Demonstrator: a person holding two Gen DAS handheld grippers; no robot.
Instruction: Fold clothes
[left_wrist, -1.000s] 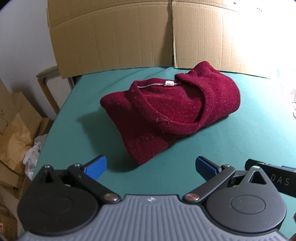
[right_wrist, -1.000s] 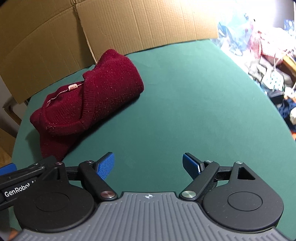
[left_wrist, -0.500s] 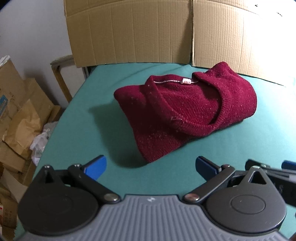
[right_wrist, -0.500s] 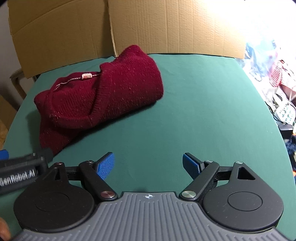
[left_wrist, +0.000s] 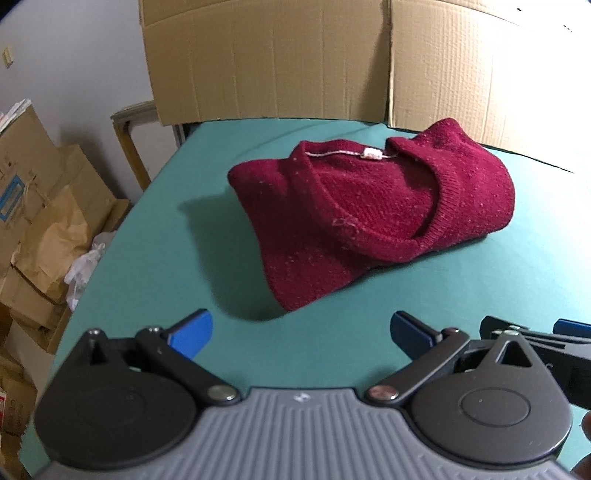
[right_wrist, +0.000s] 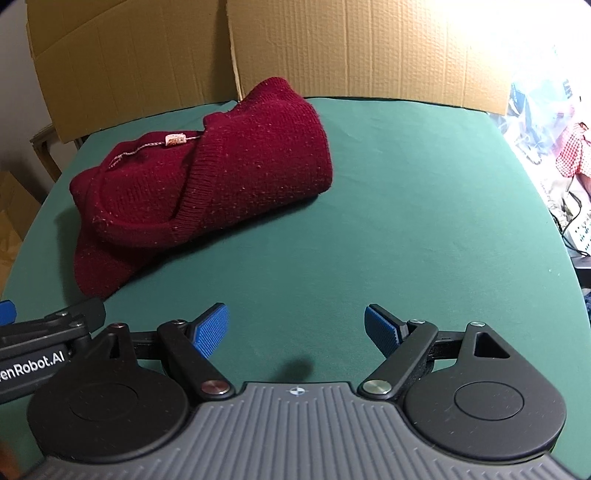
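Your left claw (left_wrist: 301, 334) and right claw (right_wrist: 296, 330) both gape wide, empty, near the folded red sweater (left_wrist: 373, 218) on the worktop (right_wrist: 406, 229).

- The sweater (left_wrist: 373, 218) is dark red, flecked all over with pale specks, with a whitish neck label (left_wrist: 370, 154) on a pale seam line.
- The table cloth (right_wrist: 406, 221) is plain green — teal in the left wrist view, darker in the right.
- The left gripper (left_wrist: 301, 332) and right gripper (right_wrist: 295, 328) are black with grey ribbed bodies; their finger pads (right_wrist: 210, 330) are bright blue.
- The cardboard sheets (left_wrist: 295, 62) are plain tan — corrugation lines show faintly.
- A red-and-white checked cloth (right_wrist: 570, 151) lies off the table's right side.
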